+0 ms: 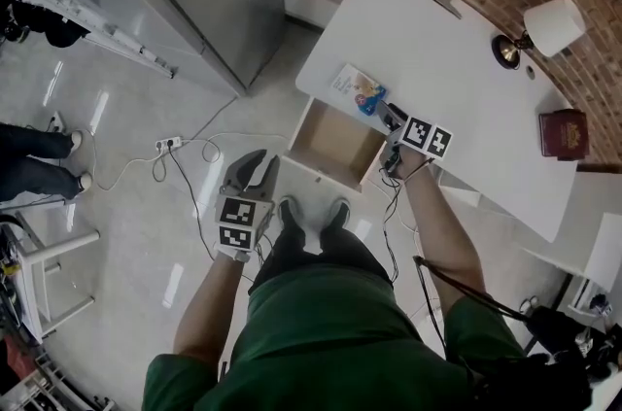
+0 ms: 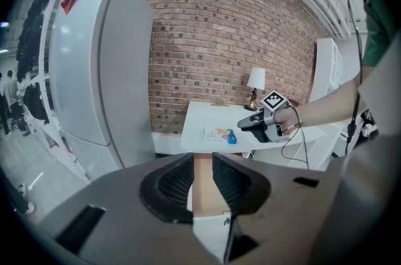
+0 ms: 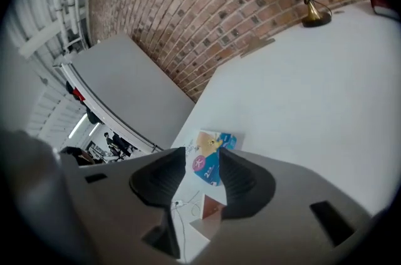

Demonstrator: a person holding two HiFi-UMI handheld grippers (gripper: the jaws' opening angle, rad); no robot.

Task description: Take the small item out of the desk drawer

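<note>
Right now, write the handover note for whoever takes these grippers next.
Left gripper: jaws open, empty, held over the floor, left of the drawer.
Right gripper: jaws open over the white desk, not pressing on anything.
Small blue-and-white flat packet: lies on the desk near its corner, just ahead of those jaws.
Brown-lined desk drawer: pulled out, nothing visible inside.
Done: the packet is out and on the desk.
Left: probably only drawing back; shut the drawer if wanted.
</note>
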